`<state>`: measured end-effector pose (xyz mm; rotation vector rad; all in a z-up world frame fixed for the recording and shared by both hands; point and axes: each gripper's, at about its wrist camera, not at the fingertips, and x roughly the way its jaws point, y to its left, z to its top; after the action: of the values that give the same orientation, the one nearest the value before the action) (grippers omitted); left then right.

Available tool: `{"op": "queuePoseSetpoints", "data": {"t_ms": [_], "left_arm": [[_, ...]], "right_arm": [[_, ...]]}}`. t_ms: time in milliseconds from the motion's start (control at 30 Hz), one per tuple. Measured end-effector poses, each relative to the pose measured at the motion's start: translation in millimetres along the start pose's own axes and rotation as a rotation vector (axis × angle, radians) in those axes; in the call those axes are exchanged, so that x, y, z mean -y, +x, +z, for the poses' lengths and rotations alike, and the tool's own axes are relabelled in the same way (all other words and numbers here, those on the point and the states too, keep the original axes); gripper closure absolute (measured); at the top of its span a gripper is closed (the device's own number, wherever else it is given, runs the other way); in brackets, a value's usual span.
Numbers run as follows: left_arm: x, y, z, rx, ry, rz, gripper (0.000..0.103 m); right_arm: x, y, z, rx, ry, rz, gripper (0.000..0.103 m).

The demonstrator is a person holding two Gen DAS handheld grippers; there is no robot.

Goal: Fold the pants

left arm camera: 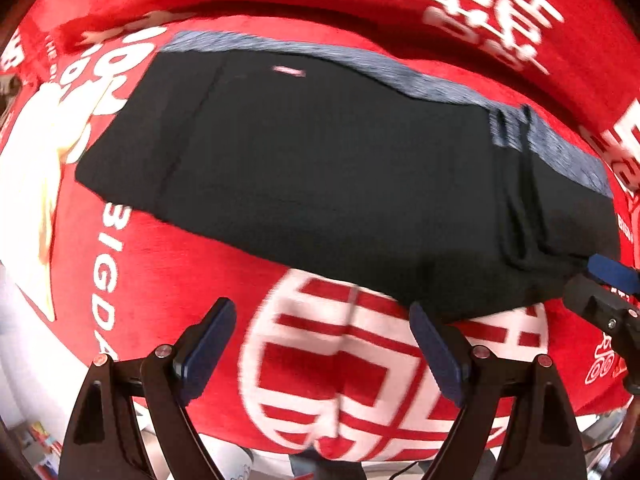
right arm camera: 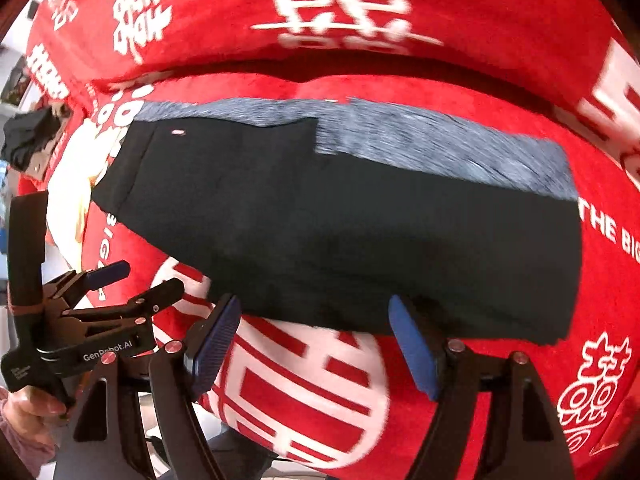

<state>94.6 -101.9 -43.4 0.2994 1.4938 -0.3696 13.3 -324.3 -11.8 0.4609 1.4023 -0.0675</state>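
Black pants (left arm camera: 320,176) with a blue-grey side panel (left arm camera: 420,76) lie folded flat on the red blanket (left arm camera: 160,264), also in the right wrist view (right arm camera: 340,236). My left gripper (left arm camera: 322,344) is open and empty, just short of the pants' near edge. My right gripper (right arm camera: 316,344) is open and empty at the near edge too. The right gripper's fingers (left arm camera: 608,272) show at the pants' right corner in the left wrist view. The left gripper (right arm camera: 132,280) shows at the left of the right wrist view, open.
The red blanket (right arm camera: 460,32) with white characters covers the sofa seat and backrest. A cream patch (left arm camera: 36,168) lies left of the pants. Dark objects (right arm camera: 28,136) sit at the far left. Floor clutter (left arm camera: 36,440) shows below the seat edge.
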Motion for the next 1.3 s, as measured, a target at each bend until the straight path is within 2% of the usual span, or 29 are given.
{"op": "queuePoseSetpoints", "data": {"t_ms": [133, 300, 400, 567, 800, 900, 1000, 1067, 1200, 1300], "left_arm": [[-23, 3, 3, 0.005, -0.03, -0.001, 0.014], [-44, 9, 6, 0.001, -0.061, -0.024, 0.014], [-54, 10, 6, 0.006, -0.089, -0.039, 0.014], [-71, 17, 11, -0.003, -0.129, -0.056, 0.014], [-97, 19, 21, 0.017, -0.172, -0.093, 0.014], [-103, 12, 26, 0.05, -0.184, -0.113, 0.014], [-123, 7, 31, 0.106, -0.234, -0.18, 0.014], [-134, 5, 34, 0.124, -0.267, -0.198, 0.014], [-152, 7, 35, 0.122, -0.314, -0.179, 0.014], [-166, 7, 36, 0.13, -0.349, -0.191, 0.014]], "right_arm": [[-18, 17, 10, -0.024, -0.026, -0.013, 0.023], [-24, 54, 4, -0.135, 0.004, 0.0, 0.022], [-30, 53, -2, -0.123, -0.01, -0.028, 0.022], [-42, 59, -5, -0.153, -0.048, -0.049, 0.021], [-40, 63, -4, -0.153, -0.024, -0.041, 0.019], [-40, 64, -5, -0.151, -0.033, -0.043, 0.017], [-40, 64, -5, -0.149, -0.028, -0.035, 0.017], [-38, 64, -4, -0.148, -0.02, -0.025, 0.016], [-37, 65, -4, -0.151, -0.015, -0.022, 0.014], [-40, 67, -4, -0.154, -0.021, -0.031, 0.012]]}}
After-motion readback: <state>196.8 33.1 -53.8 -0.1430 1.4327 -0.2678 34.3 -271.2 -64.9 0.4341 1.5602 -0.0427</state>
